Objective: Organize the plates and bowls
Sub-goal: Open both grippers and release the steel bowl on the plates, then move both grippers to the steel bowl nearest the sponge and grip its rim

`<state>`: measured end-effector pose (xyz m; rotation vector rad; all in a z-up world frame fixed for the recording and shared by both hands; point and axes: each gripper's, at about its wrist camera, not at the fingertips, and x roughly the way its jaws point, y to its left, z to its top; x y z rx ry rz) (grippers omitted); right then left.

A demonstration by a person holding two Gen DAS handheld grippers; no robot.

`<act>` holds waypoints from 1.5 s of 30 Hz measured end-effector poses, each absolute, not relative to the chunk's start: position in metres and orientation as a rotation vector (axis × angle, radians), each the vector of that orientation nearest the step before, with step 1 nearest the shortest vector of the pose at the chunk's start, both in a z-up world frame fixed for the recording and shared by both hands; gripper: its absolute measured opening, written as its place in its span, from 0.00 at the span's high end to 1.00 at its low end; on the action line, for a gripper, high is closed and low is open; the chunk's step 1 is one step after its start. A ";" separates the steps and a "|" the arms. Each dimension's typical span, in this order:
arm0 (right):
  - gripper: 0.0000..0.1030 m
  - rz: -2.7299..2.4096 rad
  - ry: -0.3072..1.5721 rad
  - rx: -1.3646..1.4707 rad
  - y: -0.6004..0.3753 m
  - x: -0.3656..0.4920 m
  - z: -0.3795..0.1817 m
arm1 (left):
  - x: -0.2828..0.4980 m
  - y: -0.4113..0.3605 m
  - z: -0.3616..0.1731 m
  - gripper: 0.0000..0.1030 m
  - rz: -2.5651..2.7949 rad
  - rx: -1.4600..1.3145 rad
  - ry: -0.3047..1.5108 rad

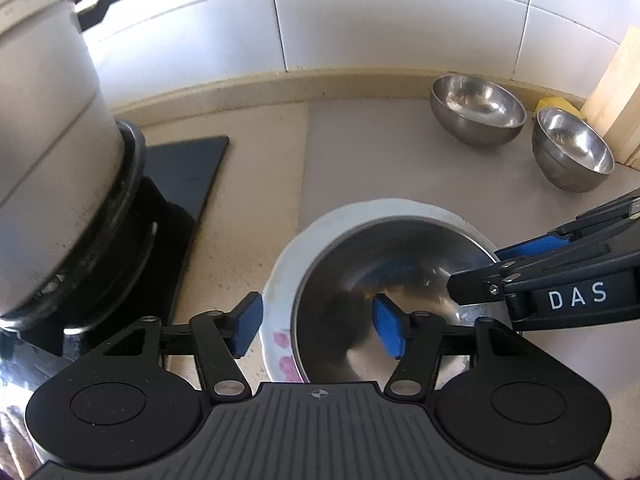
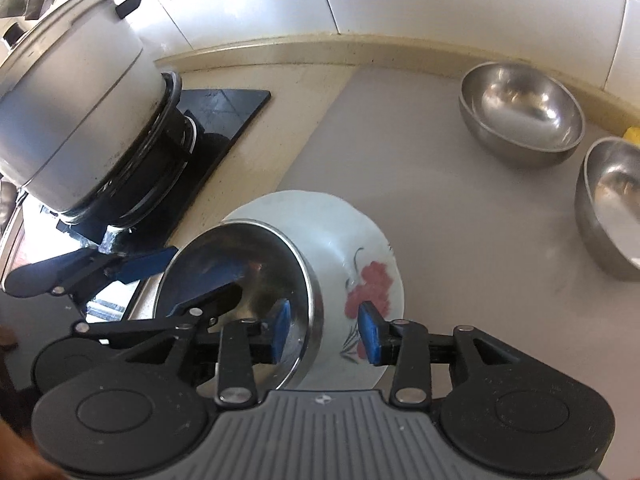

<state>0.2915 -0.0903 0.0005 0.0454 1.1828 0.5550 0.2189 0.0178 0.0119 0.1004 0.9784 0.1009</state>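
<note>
The steel bowl (image 1: 384, 300) sat on the floral plate (image 2: 360, 256) at the counter's 6 o'clock. The left gripper (image 1: 318, 326) stood spread, its pads astride the bowl's 9 o'clock rim without pressing. The right gripper (image 2: 324, 330) stood parted astride the 3 o'clock rim, pads clear.

The tabletop (image 2: 432, 184) lies bare between the white plate (image 2: 320, 216), which carries a steel bowl (image 2: 240, 264), and the two steel bowls (image 2: 520, 108) (image 2: 608, 204) at the back right, so a hand could pass there. A large pot (image 2: 76, 120) on the black stove (image 2: 224, 112) walls off the left side. The tiled wall (image 1: 400, 20) closes the far edge. A wooden block (image 1: 616, 96) stands at the far right, just beside the nearer small bowl. Both grippers (image 1: 316, 320) (image 2: 324, 332) crowd the bowl's rim, one on each side
</note>
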 end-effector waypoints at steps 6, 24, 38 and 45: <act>0.86 0.525 1.125 -0.012 -0.088 0.288 0.006 | 0.217 0.015 0.019 0.35 0.123 0.127 0.951; 0.77 0.464 0.942 -0.084 -0.106 0.269 0.043 | 0.202 -0.006 0.073 0.25 0.180 0.210 0.801; 0.76 0.317 0.861 -0.110 -0.154 0.253 0.058 | 0.212 -0.069 0.082 0.24 0.066 0.261 0.761; 0.75 0.250 0.854 -0.114 -0.178 0.251 0.060 | 0.217 -0.096 0.084 0.23 0.023 0.293 0.744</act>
